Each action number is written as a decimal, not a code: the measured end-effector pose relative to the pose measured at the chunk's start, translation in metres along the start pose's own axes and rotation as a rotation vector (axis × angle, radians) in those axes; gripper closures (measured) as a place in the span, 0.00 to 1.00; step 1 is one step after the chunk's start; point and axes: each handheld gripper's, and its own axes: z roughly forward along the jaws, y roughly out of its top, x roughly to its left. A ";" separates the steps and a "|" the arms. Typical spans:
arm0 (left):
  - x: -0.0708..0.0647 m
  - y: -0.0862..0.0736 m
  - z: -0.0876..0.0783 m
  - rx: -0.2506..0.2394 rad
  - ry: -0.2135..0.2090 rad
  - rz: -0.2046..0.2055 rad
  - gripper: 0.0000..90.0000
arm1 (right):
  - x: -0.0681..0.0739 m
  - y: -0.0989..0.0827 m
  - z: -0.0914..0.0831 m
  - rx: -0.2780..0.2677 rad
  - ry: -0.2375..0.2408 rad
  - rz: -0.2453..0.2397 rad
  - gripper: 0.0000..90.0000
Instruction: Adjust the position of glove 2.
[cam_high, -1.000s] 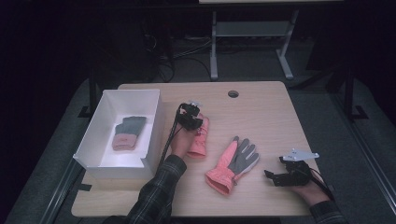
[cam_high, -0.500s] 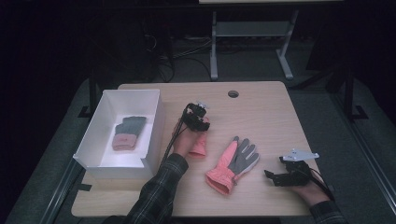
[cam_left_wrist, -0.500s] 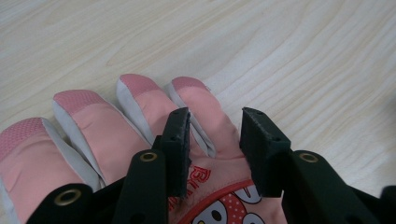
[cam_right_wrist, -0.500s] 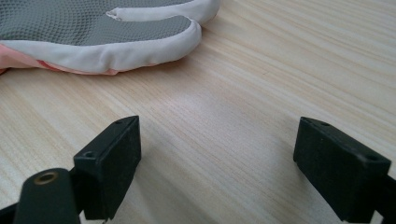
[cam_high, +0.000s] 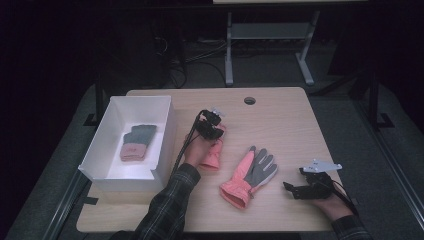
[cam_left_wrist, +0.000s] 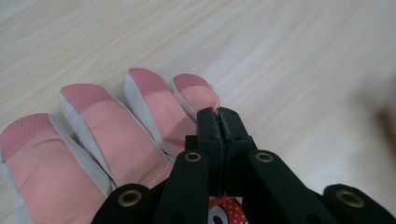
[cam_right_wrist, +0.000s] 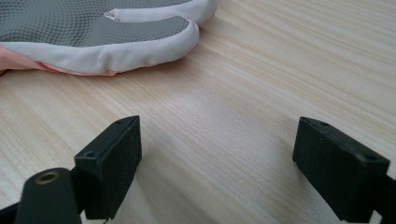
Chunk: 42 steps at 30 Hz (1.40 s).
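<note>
The pink glove lies flat on the tabletop near its middle, fingers toward twelve o'clock. The left tongs have just snapped together over its edge by the little finger; whether cloth is pinched I cannot tell. That forearm reaches in from six o'clock. The right tongs rest at four o'clock, jaws apart, near a grey-palmed glove. At nine o'clock a white box holds another glove.
</note>
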 end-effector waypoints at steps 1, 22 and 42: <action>-0.003 0.001 -0.002 -0.007 -0.014 0.021 0.99 | 0.000 0.000 0.000 -0.002 0.000 -0.003 0.17; -0.040 -0.016 -0.051 -0.070 -0.026 0.002 0.62 | 0.000 0.000 0.000 -0.001 -0.011 -0.004 0.17; -0.020 -0.049 -0.045 -0.062 -0.005 -0.134 0.76 | 0.000 0.000 0.001 0.000 -0.015 -0.005 0.17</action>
